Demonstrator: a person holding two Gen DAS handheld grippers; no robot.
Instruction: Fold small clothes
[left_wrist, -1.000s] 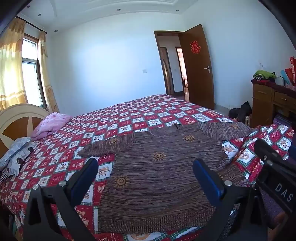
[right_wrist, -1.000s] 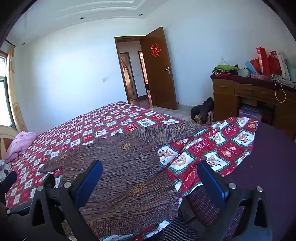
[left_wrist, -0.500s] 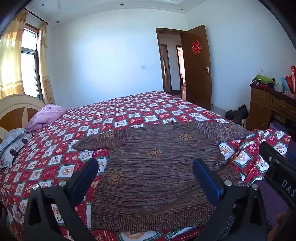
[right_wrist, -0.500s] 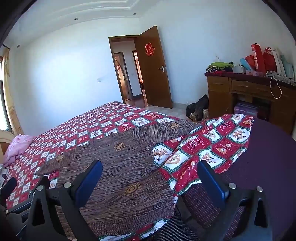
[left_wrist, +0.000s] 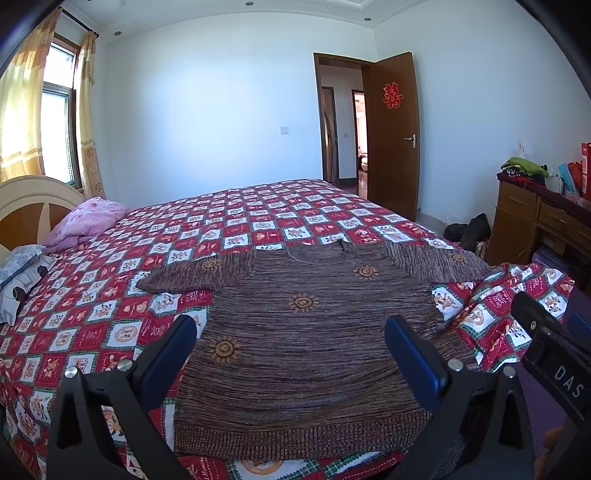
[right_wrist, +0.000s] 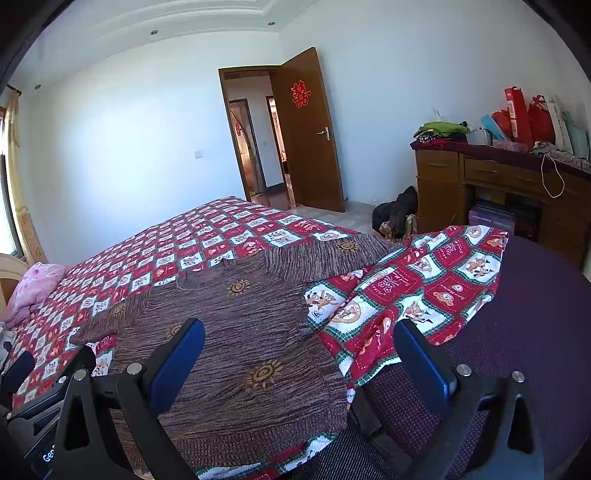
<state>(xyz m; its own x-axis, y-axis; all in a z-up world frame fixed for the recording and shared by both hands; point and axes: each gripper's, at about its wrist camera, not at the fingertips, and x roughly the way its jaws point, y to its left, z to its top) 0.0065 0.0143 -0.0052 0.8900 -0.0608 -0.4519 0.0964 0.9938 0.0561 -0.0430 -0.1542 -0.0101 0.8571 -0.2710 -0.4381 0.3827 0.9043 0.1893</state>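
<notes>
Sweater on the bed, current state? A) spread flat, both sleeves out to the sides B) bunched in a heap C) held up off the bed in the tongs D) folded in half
A: the brown sweater lies flat on the checked bedspread, one sleeve out to each side, and both tongs, left and right, are open and hold nothing.

Black gripper frames, blue jaws, silver screws

Bed (left_wrist: 258, 206) w/ red-white checked quilt, items on top.
Brown knit sweater (left_wrist: 306, 332) flat at near edge, sleeves spread; right sleeve near quilt's folded-back corner (right_wrist: 417, 288). Pink pillow (left_wrist: 88, 225), grey bedding (left_wrist: 22, 273) at headboard (left_wrist: 33, 199).
</notes>
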